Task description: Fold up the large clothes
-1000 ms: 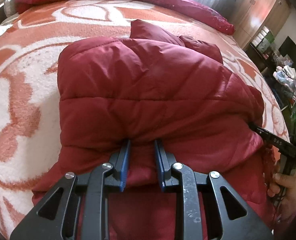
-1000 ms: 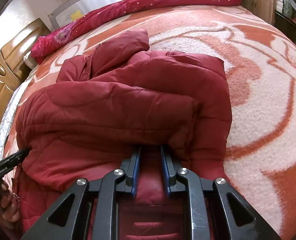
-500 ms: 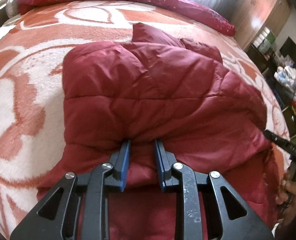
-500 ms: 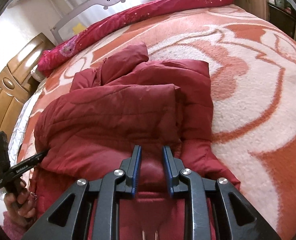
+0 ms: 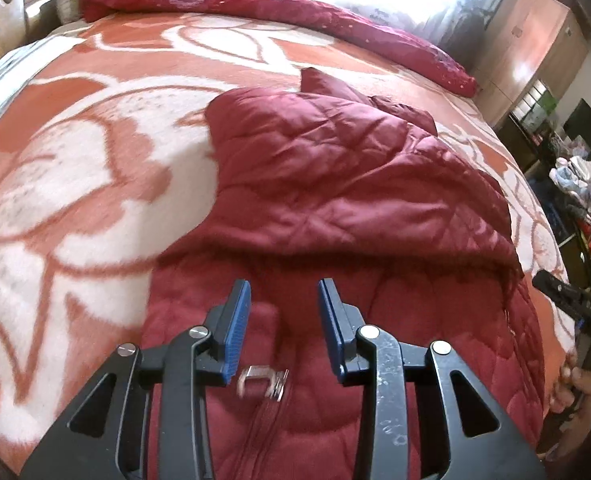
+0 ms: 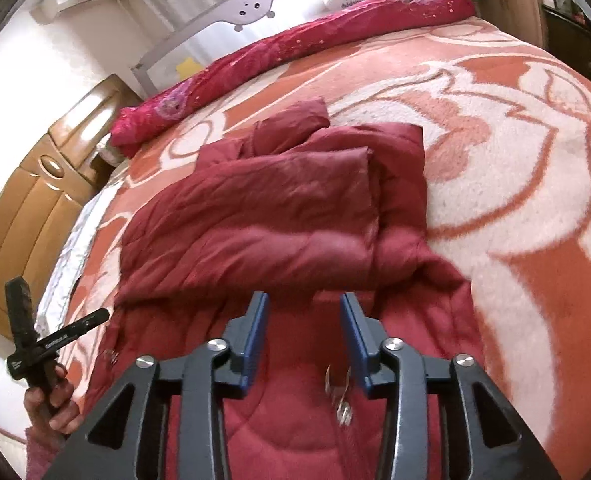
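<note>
While both grippers gape empty, red jacket (image 5: pixel 355 184) on floral blanket (image 5: pixel 75 184), wooden wardrobe (image 6: pixel 27 208), possibly clutter beyond.

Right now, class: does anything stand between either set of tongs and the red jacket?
Nothing visible does. The left tongs and right tongs both hang open directly over the red jacket, with only bare quilted fabric beneath.

Bottom edge of both views chops off the red jacket (image 5: pixel 347 208), so its near hem can't be seen. The metal zipper pull (image 5: pixel 261 386) at lower centre is motion-blurred. Clutter (image 5: pixel 575 184) at the far right is too small to identify.
</note>
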Action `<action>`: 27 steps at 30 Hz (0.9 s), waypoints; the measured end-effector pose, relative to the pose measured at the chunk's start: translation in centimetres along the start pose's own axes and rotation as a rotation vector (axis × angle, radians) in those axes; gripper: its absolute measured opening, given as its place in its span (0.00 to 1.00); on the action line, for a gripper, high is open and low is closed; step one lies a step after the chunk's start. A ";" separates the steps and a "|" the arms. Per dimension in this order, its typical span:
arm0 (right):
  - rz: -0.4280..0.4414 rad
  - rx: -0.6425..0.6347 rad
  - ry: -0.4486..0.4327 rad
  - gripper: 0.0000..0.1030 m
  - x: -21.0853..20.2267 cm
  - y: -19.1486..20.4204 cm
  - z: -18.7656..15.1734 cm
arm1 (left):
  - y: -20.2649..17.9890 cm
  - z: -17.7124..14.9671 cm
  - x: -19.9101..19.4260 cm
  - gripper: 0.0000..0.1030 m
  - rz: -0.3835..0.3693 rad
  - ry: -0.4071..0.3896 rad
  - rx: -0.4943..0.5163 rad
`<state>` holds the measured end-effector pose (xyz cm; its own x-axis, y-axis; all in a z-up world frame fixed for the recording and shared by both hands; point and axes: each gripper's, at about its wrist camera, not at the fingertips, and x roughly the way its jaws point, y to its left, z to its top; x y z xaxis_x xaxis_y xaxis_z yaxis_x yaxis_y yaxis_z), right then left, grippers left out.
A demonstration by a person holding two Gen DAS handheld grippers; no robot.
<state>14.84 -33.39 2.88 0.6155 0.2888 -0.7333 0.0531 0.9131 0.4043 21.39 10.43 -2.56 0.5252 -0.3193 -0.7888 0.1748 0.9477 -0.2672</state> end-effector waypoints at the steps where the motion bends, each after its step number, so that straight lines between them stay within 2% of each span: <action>1: 0.010 -0.002 0.003 0.47 -0.4 0.1 -0.6 | 0.2 -0.5 -0.4 0.32 -0.002 -0.002 -0.007; 3: 0.030 -0.009 0.006 0.54 -1.3 0.4 -2.0 | 0.8 -1.6 -1.4 0.37 -0.009 -0.006 -0.025; 5: 0.038 -0.013 0.011 0.60 -2.2 0.4 -3.4 | 1.4 -2.9 -2.4 0.47 -0.012 -0.011 -0.045; 10: 0.047 -0.013 0.027 0.68 -4.3 -0.7 -6.2 | 3.3 -6.1 -4.4 0.50 -0.004 -0.003 -0.074; 16: 0.009 0.034 0.004 0.70 -7.8 -4.5 -8.7 | 6.1 -8.7 -5.9 0.64 0.013 0.004 -0.119; 22: -0.026 0.113 -0.017 0.71 -10.1 -8.9 -9.7 | 7.2 -10.5 -6.1 0.64 -0.026 0.032 -0.144; 27: 0.037 0.179 0.038 0.72 -9.1 -11.7 -10.8 | 7.3 -11.8 -6.0 0.64 -0.045 0.060 -0.144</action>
<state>0.06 -43.60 -1.08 0.5894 0.3347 -0.7352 0.1725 0.8370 0.5193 9.66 19.23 -6.30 0.4681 -0.3653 -0.8047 0.0732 0.9235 -0.3766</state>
